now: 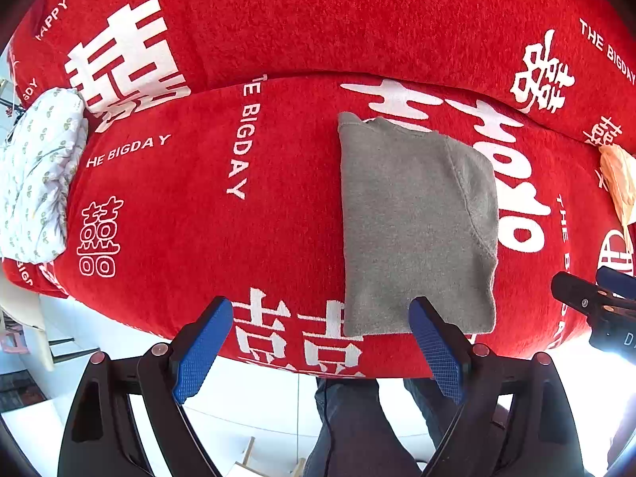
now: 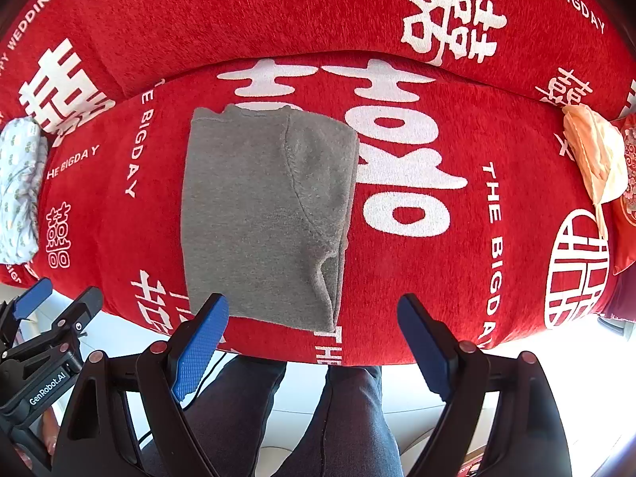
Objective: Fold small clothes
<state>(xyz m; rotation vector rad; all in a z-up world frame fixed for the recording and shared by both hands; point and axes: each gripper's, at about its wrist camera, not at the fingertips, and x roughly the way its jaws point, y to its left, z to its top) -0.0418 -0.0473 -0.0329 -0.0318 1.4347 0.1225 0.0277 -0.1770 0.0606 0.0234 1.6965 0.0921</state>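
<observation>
A grey knit garment lies folded into a tall rectangle on the red blanket, one sleeve seam curving down its right side. My left gripper hovers open above the blanket's front edge, its right blue pad over the garment's lower corner, nothing between the pads. In the right wrist view the same garment sits left of centre. My right gripper is open and empty too, its left pad over the garment's bottom edge. Each gripper shows at the edge of the other's view.
A white patterned folded cloth lies at the blanket's left end. A peach-coloured cloth lies at the right end. The person's legs in dark trousers stand below the blanket's front edge, over a pale floor.
</observation>
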